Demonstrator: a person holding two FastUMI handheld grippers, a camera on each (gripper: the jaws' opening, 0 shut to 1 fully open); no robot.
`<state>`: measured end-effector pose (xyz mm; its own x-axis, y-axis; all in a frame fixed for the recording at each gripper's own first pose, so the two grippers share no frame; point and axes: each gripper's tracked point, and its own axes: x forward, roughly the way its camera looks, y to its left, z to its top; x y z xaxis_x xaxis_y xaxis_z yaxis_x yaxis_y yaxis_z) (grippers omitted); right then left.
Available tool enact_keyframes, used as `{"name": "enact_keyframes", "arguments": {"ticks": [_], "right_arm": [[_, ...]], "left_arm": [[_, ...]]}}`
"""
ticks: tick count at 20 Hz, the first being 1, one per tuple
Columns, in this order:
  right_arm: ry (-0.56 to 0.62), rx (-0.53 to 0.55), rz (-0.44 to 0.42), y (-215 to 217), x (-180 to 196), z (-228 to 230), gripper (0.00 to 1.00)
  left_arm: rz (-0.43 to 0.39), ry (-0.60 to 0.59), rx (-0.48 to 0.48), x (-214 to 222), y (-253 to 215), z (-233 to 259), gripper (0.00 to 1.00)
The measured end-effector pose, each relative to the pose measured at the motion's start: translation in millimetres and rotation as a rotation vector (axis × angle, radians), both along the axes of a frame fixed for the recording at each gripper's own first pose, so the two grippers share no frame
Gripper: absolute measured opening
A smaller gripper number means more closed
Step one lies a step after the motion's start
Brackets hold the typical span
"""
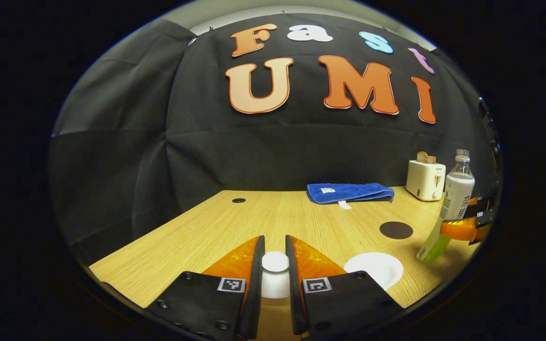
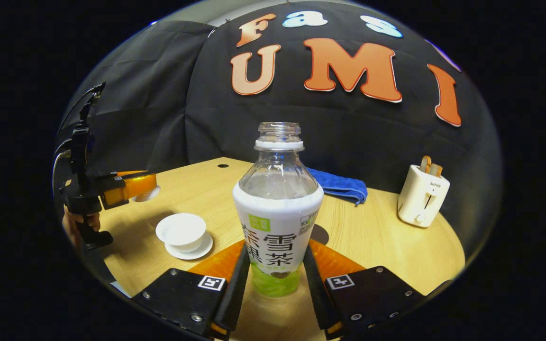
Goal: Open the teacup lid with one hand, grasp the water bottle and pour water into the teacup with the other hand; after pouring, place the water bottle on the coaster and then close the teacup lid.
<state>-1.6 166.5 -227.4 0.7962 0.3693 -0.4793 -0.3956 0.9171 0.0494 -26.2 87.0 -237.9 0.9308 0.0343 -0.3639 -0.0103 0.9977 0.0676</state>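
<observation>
My left gripper (image 1: 275, 251) is shut on the knob of the white teacup lid (image 1: 275, 279), held up over the table. The open white teacup (image 1: 377, 267) sits just right of it; in the right gripper view the teacup (image 2: 181, 228) stands on its saucer (image 2: 202, 248). My right gripper (image 2: 277, 258) is shut on the lower body of the uncapped water bottle (image 2: 277, 208), which stands upright in that view. In the left gripper view the bottle (image 1: 455, 199) leans at the far right in the right gripper (image 1: 465, 228). The left gripper (image 2: 133, 187) hangs left of the cup. The dark round coaster (image 1: 396, 230) lies beyond the cup.
A folded blue towel (image 1: 349, 192) lies at the back of the wooden table (image 1: 197, 237). A white toaster (image 2: 422, 194) with bread in it stands at the back right. A hand (image 2: 81, 222) holds the left gripper at the table's left edge.
</observation>
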Motion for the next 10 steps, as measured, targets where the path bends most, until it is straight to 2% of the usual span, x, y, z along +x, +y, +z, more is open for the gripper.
{"name": "enact_keyframes", "arguments": {"ticks": [1,2,6,10], "right_arm": [[-0.015,-0.038,0.0,-2.0,2.9,1.0,0.58],[-0.033,-0.083,0.001,-5.7,6.4,2.0,0.63],[-0.11,-0.294,0.007,-18.7,18.5,4.3,0.63],[-0.132,-0.411,0.013,-24.0,27.5,2.3,0.63]], "left_arm": [[0.007,0.003,-0.001,-0.5,4.0,0.0,0.3],[0.015,0.004,0.001,-0.3,8.6,-1.3,0.31],[0.045,0.008,0.007,-2.5,26.9,-3.8,0.3],[0.062,0.011,0.001,-3.8,40.2,-6.5,0.3]]}}
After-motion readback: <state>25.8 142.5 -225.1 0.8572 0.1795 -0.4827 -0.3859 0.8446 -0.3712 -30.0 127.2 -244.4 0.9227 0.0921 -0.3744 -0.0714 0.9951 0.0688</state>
